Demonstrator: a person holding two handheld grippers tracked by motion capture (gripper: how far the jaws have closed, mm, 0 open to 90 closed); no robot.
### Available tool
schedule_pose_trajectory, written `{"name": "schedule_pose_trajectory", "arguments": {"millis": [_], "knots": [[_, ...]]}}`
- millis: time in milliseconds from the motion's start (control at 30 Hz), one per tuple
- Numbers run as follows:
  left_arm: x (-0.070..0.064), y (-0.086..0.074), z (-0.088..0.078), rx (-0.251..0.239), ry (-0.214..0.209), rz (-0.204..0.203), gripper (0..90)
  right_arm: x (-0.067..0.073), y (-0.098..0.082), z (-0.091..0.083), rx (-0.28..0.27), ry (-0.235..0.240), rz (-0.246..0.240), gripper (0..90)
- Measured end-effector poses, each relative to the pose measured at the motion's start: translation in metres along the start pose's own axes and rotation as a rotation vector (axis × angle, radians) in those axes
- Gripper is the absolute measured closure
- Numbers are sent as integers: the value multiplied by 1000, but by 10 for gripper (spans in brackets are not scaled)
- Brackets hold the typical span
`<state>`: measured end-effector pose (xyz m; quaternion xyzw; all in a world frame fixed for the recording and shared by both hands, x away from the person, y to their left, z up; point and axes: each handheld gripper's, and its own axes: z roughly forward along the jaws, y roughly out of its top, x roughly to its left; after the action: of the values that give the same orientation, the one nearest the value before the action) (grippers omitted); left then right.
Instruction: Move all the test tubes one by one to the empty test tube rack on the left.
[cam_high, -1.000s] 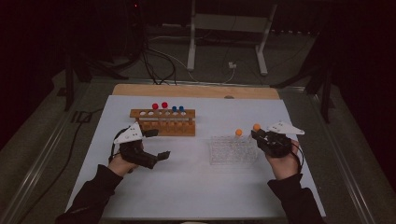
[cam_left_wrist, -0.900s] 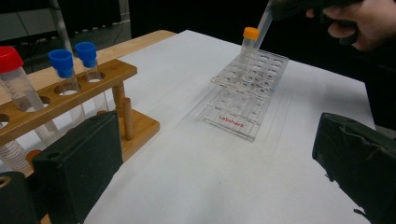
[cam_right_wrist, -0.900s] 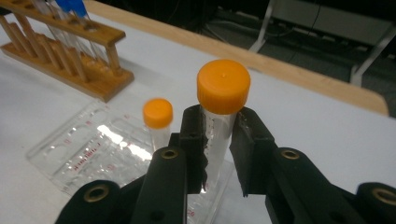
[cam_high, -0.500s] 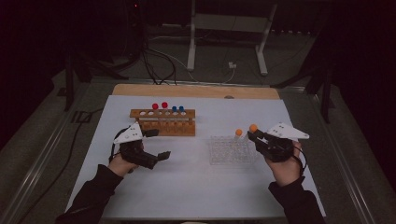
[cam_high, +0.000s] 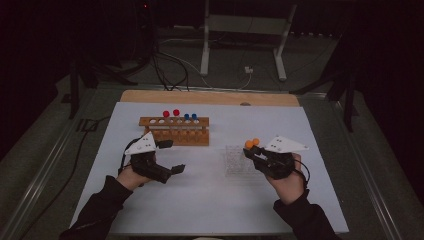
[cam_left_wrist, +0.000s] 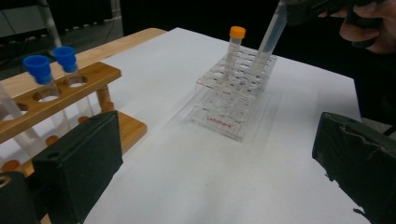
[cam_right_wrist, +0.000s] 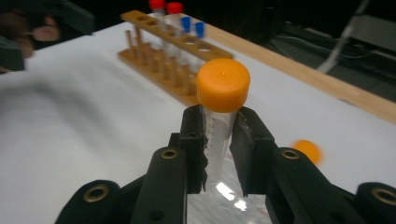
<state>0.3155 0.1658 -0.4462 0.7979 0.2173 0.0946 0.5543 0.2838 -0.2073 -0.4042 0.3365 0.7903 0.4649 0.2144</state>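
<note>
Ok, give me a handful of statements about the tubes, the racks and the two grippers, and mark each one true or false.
1. The right gripper is clamped on an orange-capped tube. True.
2. The left gripper holds a blue-capped tube. False: its jaws stand open with nothing between them.
3. Another orange-capped tube stands in the clear plastic rack. True.
4. The wooden rack holds only red-capped tubes. False: it holds red-capped and blue-capped ones.
5. The clear rack sits on top of the wooden one. False: both rest apart on the white table cover.

Clear plastic tube (cam_right_wrist: 219, 135) w/ matt orange cap; wood rack (cam_high: 175, 131).
</note>
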Motion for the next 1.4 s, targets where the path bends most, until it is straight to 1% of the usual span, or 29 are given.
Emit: {"name": "schedule_pose_trajectory", "arguments": {"millis": [33,233,467,567,733,767,933,1000,1067,1100,1167,1233,1267,1300,1400], "knots": [[-1,1,1,4,-6,0,26,4,0,2,3,19,-1,745],[-8,5,3,3,-33,9,26,19,1,14,22,68,-34,745],[-19,14,4,-13,-57,2,26,32,0,26,40,98,-57,745],[-24,19,5,-13,-71,12,27,36,0,29,40,108,-65,746],[-32,28,9,-28,-97,23,42,44,2,33,43,129,-76,746],[-33,30,10,-26,-95,26,43,45,2,34,43,133,-83,746],[-35,39,16,-40,-108,32,82,53,3,38,46,151,-97,746],[-36,43,20,-46,-114,38,155,55,3,40,46,157,-102,745],[-37,46,25,-36,-116,47,178,57,3,41,48,163,-102,746],[-37,47,27,-32,-113,51,218,58,3,41,47,164,-107,746],[-39,50,33,-22,-119,55,263,59,3,42,47,166,-107,746],[-41,51,39,-11,-122,63,340,59,3,43,49,167,-108,746],[-42,52,42,-4,-119,63,357,59,3,43,50,167,-106,745],[-43,52,44,-1,-116,67,395,60,3,43,51,166,-105,745],[-46,53,51,13,-127,88,457,59,2,43,49,166,-101,745]]}}
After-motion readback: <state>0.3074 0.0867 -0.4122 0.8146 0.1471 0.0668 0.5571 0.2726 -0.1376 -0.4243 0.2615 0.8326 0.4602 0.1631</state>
